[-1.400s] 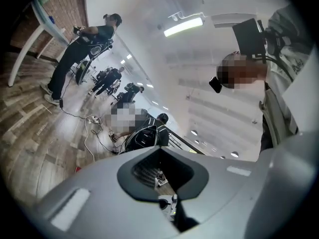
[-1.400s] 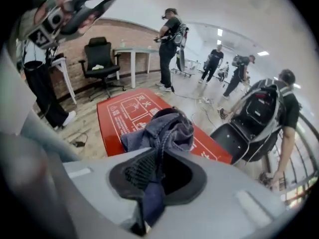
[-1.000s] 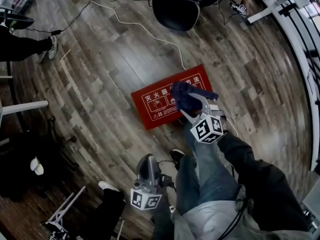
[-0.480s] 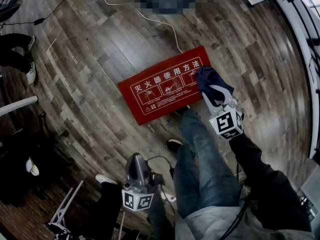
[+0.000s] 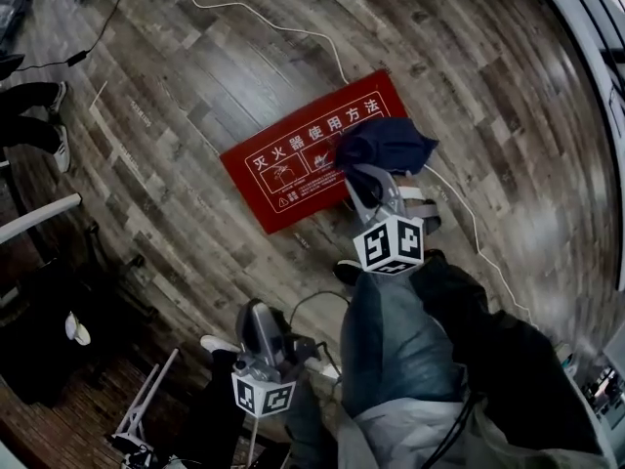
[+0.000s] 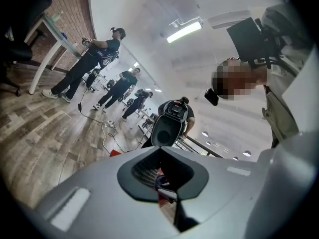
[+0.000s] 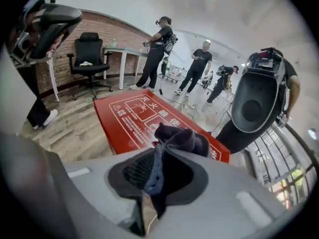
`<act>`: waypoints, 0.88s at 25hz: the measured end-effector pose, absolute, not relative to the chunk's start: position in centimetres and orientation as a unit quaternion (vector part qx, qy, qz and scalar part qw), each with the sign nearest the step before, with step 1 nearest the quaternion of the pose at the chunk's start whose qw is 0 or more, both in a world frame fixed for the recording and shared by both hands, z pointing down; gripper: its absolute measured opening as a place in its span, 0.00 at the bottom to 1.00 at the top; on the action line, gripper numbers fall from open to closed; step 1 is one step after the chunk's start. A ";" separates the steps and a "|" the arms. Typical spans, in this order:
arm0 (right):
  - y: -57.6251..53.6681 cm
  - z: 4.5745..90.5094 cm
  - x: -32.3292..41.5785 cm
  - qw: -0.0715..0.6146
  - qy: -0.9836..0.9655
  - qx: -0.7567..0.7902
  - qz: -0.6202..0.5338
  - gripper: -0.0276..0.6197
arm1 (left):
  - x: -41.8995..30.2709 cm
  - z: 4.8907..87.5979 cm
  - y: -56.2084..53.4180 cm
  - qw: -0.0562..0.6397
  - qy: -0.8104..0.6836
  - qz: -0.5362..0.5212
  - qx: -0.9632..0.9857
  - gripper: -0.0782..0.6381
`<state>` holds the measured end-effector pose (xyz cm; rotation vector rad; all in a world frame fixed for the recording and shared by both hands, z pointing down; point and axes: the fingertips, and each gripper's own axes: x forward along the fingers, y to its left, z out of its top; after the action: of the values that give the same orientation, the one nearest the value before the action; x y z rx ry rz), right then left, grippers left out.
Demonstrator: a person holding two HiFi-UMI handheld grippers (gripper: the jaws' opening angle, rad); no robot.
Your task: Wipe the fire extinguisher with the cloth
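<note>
Right gripper [image 5: 365, 178]: fingers have just been closing and now pinch the dark blue cloth [image 5: 383, 147]. The cloth is bunched over the right end of the red fire extinguisher box [image 5: 283, 169], which lies flat on the wood floor [image 5: 176, 96]. Left gripper [image 5: 256, 315]: fingers together, nothing between them.

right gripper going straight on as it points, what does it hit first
Probably the flat red fire extinguisher box on the floor; the dark blue cloth, on which its jaws have just been closing, touches first.

Soft crumpled dark cloth [image 5: 383, 147], smooth red fire extinguisher box [image 5: 283, 164], grainy wood-plank floor [image 5: 195, 86] with slight sheen
</note>
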<state>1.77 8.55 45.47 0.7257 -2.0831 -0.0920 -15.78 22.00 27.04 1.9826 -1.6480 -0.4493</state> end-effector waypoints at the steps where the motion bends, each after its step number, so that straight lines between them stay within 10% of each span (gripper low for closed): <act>1: 8.7 45.2 2.9 0.449 -0.842 0.296 -0.046 0.14 | -16.0 27.0 22.5 0.260 -0.608 -0.162 0.733 0.12; 8: 6.7 36.5 10.1 0.394 -0.823 0.392 -0.117 0.12 | -17.5 28.6 24.4 0.272 -0.610 -0.144 0.730 0.12; 16: 10.4 45.5 -1.3 0.446 -0.856 0.251 -0.073 0.11 | -15.3 30.6 21.9 0.301 -0.603 -0.137 0.726 0.12; 22: 9.4 46.2 11.1 0.485 -0.806 0.335 -0.051 0.11 | -13.7 31.5 19.7 0.302 -0.569 -0.166 0.747 0.12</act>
<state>11.13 9.38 46.24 0.8163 -1.9624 -0.1248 -13.69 19.66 31.51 1.9808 -1.5094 -0.4390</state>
